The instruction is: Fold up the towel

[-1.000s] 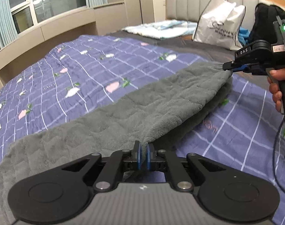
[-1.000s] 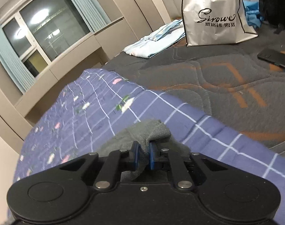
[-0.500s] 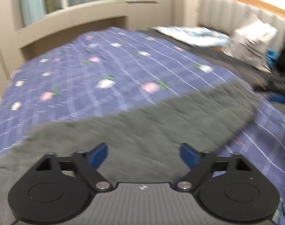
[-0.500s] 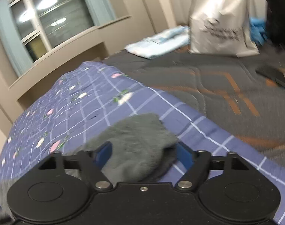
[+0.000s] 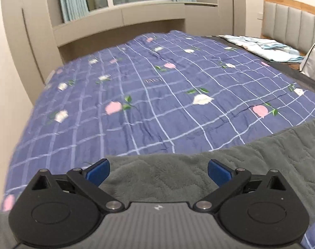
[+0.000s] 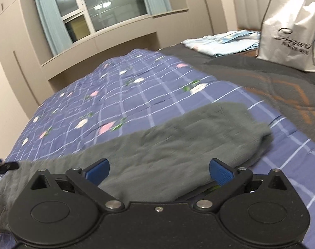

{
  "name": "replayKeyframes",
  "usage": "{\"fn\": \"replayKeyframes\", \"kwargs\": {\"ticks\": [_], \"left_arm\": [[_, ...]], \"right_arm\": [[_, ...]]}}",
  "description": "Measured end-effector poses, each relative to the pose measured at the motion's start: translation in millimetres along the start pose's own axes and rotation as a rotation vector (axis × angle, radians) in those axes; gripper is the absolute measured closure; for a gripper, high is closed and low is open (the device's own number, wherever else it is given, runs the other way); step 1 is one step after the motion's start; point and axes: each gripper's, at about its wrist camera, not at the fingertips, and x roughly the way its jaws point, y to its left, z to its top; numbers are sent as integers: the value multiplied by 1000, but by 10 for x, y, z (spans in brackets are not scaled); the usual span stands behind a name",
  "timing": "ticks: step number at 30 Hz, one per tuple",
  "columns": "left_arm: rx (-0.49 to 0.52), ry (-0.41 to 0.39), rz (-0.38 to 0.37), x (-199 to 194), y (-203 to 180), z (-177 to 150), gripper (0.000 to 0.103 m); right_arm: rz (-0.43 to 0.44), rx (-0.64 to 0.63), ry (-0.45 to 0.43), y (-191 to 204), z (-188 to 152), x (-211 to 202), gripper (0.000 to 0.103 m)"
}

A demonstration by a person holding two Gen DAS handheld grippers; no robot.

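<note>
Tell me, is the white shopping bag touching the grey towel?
Apart. The right wrist view shows the white shopping bag far up the bed, bare bedding separating it from the grey towel.

A bed (image 5: 157,103) under a blue checked flowered cover fills the room; beige cabinets (image 5: 29,41) frame a window (image 6: 107,6) with pale blue curtains (image 5: 72,0); a padded headboard (image 5: 292,22) stands at right.

The grey towel (image 5: 250,166) is running off the frame at three o'clock and under the gripper body. In the right wrist view motion is smearing it, and the white bag (image 6: 290,31) is being cropped at two o'clock.
</note>
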Motion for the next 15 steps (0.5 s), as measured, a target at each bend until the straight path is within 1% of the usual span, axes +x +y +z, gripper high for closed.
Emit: {"fn": "replayKeyframes", "kwargs": {"ticks": [2, 6, 8, 11, 13, 15], "left_arm": [[-4, 23, -34, 128, 45, -45, 1], [-44, 84, -26, 336, 145, -190, 1], [-71, 84, -44, 362, 203, -241, 1], [-77, 72, -39, 305, 234, -236, 0], [-89, 53, -20, 183, 262, -235, 0], [-124, 36, 9, 17, 330, -268, 0]], "right_arm": [[9, -20, 8, 75, -39, 16, 1], [13, -55, 17, 165, -81, 39, 1], [19, -63, 20, 184, -87, 42, 1], [22, -74, 19, 202, -85, 33, 1], [24, -77, 15, 202, -85, 8, 1], [33, -76, 12, 200, -86, -22, 1]]}}
